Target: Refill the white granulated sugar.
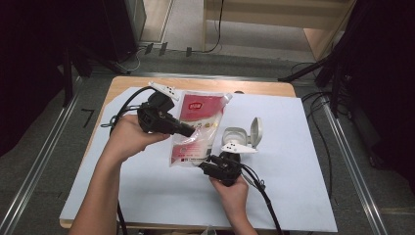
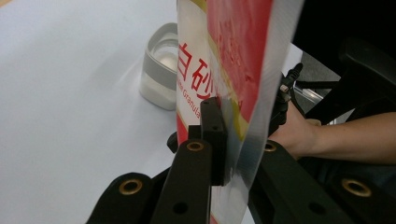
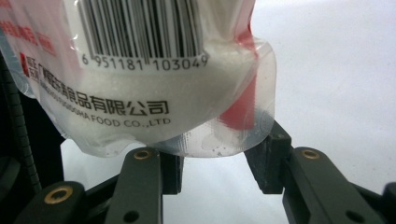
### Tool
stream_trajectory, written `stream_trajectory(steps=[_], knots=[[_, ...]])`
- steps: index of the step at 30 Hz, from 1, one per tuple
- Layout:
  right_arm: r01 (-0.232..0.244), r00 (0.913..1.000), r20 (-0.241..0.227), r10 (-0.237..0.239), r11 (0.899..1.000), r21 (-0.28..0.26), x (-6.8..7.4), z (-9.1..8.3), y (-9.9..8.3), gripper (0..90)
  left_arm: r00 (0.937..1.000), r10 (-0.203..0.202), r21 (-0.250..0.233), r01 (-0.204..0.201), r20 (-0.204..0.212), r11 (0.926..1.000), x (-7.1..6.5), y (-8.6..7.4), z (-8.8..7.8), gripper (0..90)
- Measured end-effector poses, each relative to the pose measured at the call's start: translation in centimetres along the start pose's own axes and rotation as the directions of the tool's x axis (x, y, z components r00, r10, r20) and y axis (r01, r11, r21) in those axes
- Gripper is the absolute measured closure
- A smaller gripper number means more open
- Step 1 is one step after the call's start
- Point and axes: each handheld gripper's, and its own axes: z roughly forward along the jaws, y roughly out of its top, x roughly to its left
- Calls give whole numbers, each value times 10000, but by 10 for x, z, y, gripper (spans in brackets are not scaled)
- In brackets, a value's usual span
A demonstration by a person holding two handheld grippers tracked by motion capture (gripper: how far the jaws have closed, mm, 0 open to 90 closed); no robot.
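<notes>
Sugar pouch (image 1: 198, 128) is held off the counter (image 1: 293, 161), spout at 1 o'clock, bottom at 7 o'clock. Left gripper (image 1: 188, 131) is clamped tight on the pouch's side edge; its fingers (image 2: 212, 135) pinch the film flat. Right gripper (image 3: 212, 161) sits at the pouch's bottom corner, fingers (image 3: 266, 161) partly open either side of the seal, not yet pressing. Open-lidded jar (image 1: 239, 137) stands at 3 o'clock of the pouch, some white contents visible. Judgement: pouch lifted; bottom grip, tipping and pouring remain.
</notes>
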Motion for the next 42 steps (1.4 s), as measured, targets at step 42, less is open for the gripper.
stream_trajectory(steps=[42], knots=[[3654,9267,-1751,-3326,9064,2120,-3,-33,29,546,9765,-1358,-922,1216,-1671,9883,48,-20,-3,900]])
